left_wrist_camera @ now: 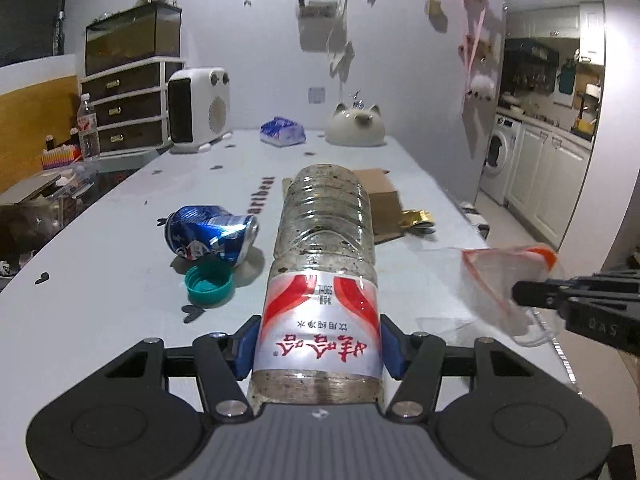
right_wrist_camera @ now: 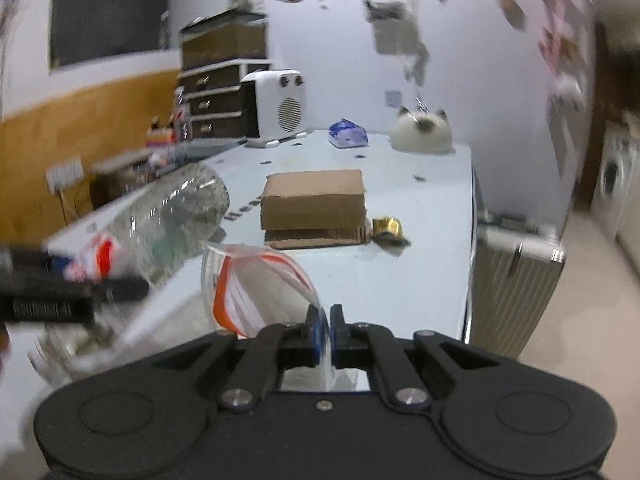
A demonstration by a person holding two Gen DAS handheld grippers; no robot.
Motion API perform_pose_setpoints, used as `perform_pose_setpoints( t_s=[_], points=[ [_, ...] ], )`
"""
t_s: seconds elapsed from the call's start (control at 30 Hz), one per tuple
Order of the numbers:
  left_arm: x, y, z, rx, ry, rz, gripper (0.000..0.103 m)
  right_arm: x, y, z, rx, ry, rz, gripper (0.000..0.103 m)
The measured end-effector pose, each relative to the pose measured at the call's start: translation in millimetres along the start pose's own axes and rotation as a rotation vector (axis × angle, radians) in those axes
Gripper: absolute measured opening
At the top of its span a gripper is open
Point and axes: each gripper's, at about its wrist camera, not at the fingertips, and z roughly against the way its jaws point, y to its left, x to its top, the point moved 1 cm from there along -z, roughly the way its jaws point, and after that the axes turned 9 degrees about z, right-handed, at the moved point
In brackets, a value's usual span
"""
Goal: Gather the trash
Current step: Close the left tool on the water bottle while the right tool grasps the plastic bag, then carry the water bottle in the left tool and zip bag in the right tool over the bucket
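Holding a grimy water bottle (left_wrist_camera: 320,280) clenched in the left gripper (left_wrist_camera: 320,344), label between the blue pads, base pointing away and lifted off the desk (left_wrist_camera: 100,280). Pinching the rim of a clear zip bag (right_wrist_camera: 256,292) in the right gripper (right_wrist_camera: 325,328), jaws nearly closed on the film. Risking a miss: floppy bag mouth likely to sag or fold shut as the bottle comes in, wide bottle catching the red strip. Crushed can (left_wrist_camera: 212,236) and green cap (left_wrist_camera: 209,282) ahead-left of the left gripper, cardboard box (right_wrist_camera: 314,200) and gold wrapper (right_wrist_camera: 387,227) beyond the right. Desk edge close on the right; open room between both grippers.
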Motion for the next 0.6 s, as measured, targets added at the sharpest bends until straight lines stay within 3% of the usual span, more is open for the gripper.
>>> perform_pose_setpoints(
  t_s=[0.13,0.33,0.6],
  points=[
    [-9.6,-17.0,6.1,-0.034,-0.005,0.009,0.06,-6.7,0.8,14.2,0.11,0.005,-0.093,0.005],
    [-17.0,-39.0,11.4,-0.065,-0.007,-0.005,0.06,-18.7,20.4,32.7,0.17,0.024,-0.009,0.011],
    [-24.9,-54.3,26.0,-0.048,-0.025,-0.01,0.06,-28.9,8.8,49.4,0.065,0.014,-0.023,0.004]
  ],
)
